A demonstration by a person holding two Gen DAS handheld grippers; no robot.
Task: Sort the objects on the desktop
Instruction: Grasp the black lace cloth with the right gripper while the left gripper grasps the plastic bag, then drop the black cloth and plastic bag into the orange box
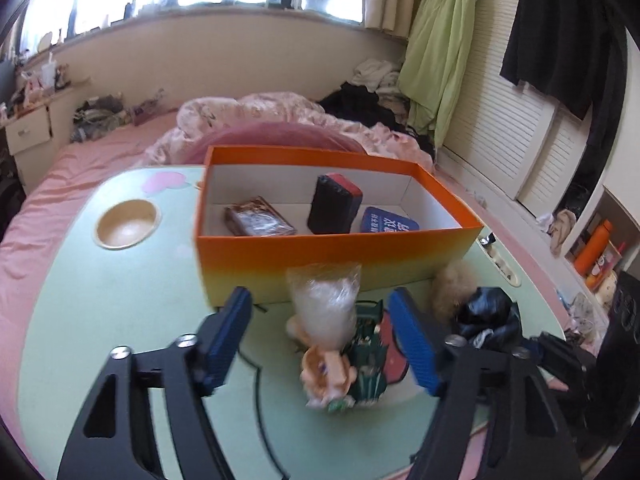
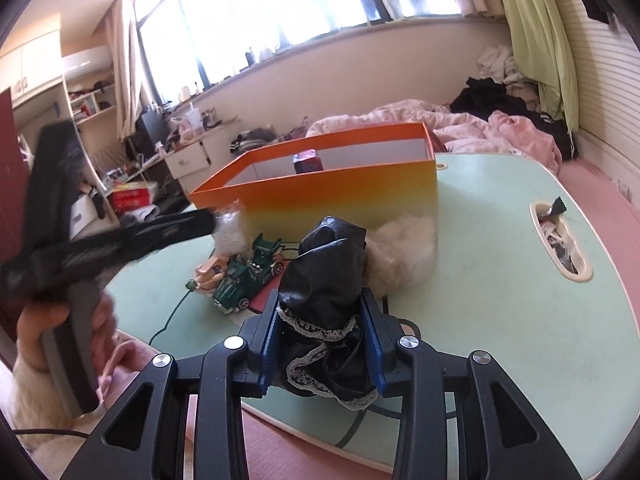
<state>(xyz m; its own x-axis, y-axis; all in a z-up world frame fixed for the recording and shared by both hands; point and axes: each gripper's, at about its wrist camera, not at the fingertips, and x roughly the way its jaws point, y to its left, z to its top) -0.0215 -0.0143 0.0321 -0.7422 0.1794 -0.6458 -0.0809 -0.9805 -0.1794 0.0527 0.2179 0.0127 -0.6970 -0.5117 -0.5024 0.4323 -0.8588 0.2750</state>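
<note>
Jaws of right gripper (image 2: 324, 344) clamp black pouch (image 2: 326, 280); left gripper (image 1: 320, 340) gapes around clear bag (image 1: 326, 304).

a wide curved window (image 2: 280, 4) runs along the far wall at twelve o'clock, daylight blowing it out white above a cream sill. beige curtains (image 2: 124, 60) hang at its left end. a bed with a pink sheet (image 1: 52, 184) and a rumpled pink quilt (image 2: 500, 128) lies behind the pale green worktop (image 1: 120, 300). at two o'clock a lime-green cloth (image 1: 440, 60) and a black garment (image 1: 560, 32) hang over white louvred doors (image 1: 508, 136). at ten o'clock stands a cluttered cream drawer unit (image 2: 188, 160) and open shelves (image 2: 88, 100).
</note>
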